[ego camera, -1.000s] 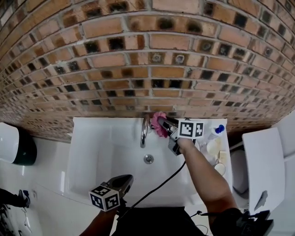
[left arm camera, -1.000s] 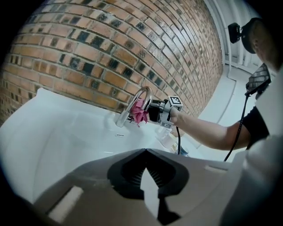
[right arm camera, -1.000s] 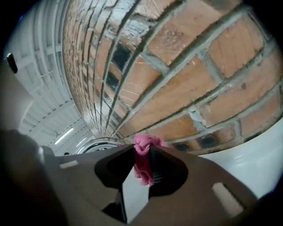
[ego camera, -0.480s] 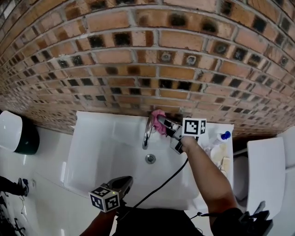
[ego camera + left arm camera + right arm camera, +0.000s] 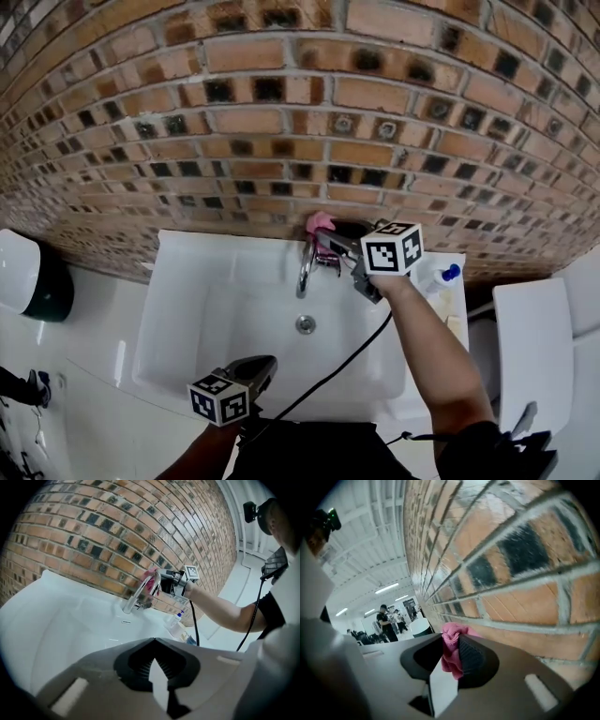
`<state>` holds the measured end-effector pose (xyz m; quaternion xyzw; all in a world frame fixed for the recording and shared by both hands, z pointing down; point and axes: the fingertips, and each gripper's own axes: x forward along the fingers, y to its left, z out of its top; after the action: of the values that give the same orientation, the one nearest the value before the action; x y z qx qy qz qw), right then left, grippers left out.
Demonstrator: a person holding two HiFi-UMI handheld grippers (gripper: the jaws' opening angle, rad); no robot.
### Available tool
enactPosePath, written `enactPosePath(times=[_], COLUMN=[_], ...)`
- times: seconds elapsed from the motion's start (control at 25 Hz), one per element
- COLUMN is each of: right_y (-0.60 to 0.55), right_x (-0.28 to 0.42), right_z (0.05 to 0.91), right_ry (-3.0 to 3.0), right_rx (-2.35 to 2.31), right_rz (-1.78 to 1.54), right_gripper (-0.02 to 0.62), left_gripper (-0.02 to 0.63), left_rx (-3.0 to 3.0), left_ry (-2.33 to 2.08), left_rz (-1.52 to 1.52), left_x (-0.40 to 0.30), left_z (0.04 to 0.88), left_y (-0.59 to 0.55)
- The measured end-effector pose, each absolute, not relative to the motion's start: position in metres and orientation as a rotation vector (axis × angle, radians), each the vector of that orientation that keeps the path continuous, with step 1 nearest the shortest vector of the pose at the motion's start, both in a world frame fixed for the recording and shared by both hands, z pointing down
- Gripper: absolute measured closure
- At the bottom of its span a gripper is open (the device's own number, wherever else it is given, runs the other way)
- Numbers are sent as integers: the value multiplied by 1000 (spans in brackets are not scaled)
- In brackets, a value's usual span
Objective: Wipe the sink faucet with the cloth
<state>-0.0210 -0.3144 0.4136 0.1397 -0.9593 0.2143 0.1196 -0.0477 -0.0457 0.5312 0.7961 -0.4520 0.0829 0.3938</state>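
Pink cloth (image 5: pixel 320 221), pinched in the right tongs (image 5: pixel 325 244), meets the top of the faucet (image 5: pixel 304 267) mid-frame; wiping seems underway, its spout likely next, while the left tongs (image 5: pixel 265 367) stay out of it, closed and empty.

The right tool (image 5: pixel 330 244), clamped on the pink cloth (image 5: pixel 319 222), has moved off the right side of the faucet's (image 5: pixel 304 267) curved spout and back toward the rear edge of the sink (image 5: pixel 187 281). The cloth now sits behind the top of the faucet, close to the brick wall (image 5: pixel 281 112), rather than beside the spout.
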Motion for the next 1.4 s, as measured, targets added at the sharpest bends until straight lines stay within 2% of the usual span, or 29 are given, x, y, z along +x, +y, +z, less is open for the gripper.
enactPosePath(times=[0.32,0.64,0.92,1.4], right_y=[-271,-237,-211,-165], right_x=[-42,-55,-56,-48], right_z=[399,407,414,442], right_ry=[-2422,-2122,-2078,-2121], right_rx=[400,490,674,805], right_rz=[-123,-539,-769,-769], right_gripper=[499,499,499,500], left_gripper=[600,600,600,600], left_rx=[2093,2129,2160,2195], left_ry=[-1105,-1067,-1021,-976], left_rz=[165,160,188,233], left_x=[-58,-81,-97,-116], left_z=[518,517,518,518], left_y=[-34,-7,14,38])
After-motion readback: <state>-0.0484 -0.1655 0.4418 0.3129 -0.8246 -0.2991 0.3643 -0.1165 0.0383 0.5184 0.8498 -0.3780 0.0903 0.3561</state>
